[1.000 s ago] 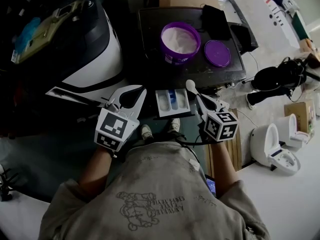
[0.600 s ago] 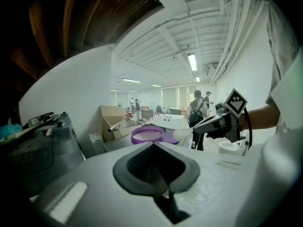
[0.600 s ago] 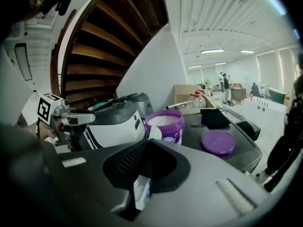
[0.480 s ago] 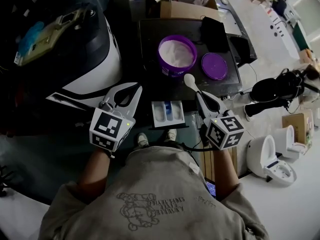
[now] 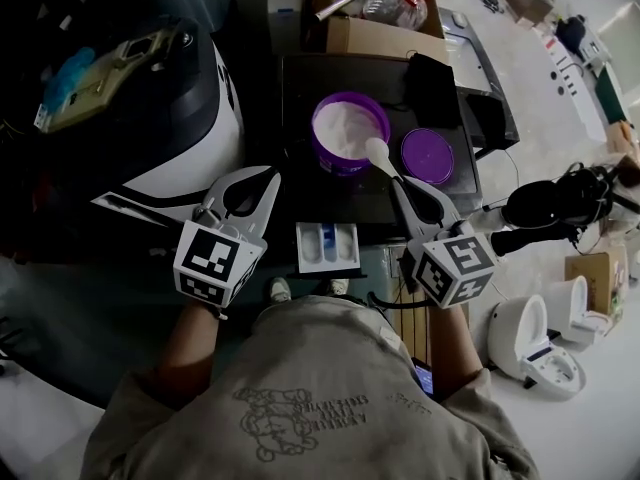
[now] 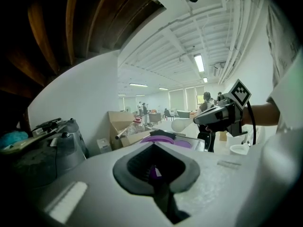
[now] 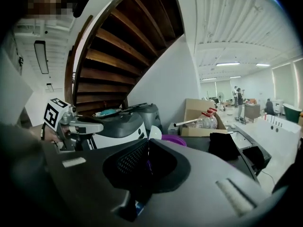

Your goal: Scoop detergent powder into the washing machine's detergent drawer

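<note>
A purple tub (image 5: 350, 128) full of white powder stands open on a dark tabletop (image 5: 380, 193), its purple lid (image 5: 428, 156) lying to its right. My right gripper (image 5: 398, 181) is shut on the handle of a white scoop (image 5: 378, 151), whose bowl sits at the tub's right rim. The white detergent drawer (image 5: 326, 245) juts out below the table's front edge, between both grippers. My left gripper (image 5: 271, 176) is shut on nothing, left of the drawer. In the left gripper view the scoop (image 6: 182, 124) hovers above the tub (image 6: 163, 139).
A white and black washing machine (image 5: 170, 118) fills the left side. A cardboard box (image 5: 375, 28) with a plastic bottle stands behind the tub. Black items (image 5: 435, 63) lie at the table's back right. White fixtures (image 5: 545, 333) and cables are on the floor at right.
My right gripper has carried the scoop forward from above the drawer to the tub's rim. The left gripper has stayed beside the drawer.
</note>
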A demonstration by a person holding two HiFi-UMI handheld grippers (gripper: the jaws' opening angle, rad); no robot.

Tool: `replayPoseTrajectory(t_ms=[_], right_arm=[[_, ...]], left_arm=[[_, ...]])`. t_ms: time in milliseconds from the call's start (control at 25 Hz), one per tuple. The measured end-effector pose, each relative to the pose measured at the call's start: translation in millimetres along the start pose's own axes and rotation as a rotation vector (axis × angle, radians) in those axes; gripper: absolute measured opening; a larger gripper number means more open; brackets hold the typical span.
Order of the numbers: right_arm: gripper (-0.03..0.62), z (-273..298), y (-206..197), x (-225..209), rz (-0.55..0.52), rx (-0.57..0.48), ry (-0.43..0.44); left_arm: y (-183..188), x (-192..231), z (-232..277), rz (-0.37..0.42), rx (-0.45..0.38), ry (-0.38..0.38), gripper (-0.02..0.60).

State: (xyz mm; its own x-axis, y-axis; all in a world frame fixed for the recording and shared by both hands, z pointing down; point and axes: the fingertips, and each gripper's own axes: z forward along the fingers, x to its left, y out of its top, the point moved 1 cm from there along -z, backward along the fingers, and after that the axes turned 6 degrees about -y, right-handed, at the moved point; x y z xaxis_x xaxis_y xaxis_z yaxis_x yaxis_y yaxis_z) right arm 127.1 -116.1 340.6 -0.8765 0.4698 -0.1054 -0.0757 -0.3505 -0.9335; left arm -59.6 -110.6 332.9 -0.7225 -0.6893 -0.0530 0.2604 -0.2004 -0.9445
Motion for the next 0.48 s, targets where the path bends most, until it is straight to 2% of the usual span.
replayPoseTrajectory(t_ms=[480], right_arm=[[0.032,23.8,40.5,-11.0,-0.038,-0.084,0.064]], left_arm=[[22.2,22.3,3.0,0.004,-0.029,0.103,0.0]])
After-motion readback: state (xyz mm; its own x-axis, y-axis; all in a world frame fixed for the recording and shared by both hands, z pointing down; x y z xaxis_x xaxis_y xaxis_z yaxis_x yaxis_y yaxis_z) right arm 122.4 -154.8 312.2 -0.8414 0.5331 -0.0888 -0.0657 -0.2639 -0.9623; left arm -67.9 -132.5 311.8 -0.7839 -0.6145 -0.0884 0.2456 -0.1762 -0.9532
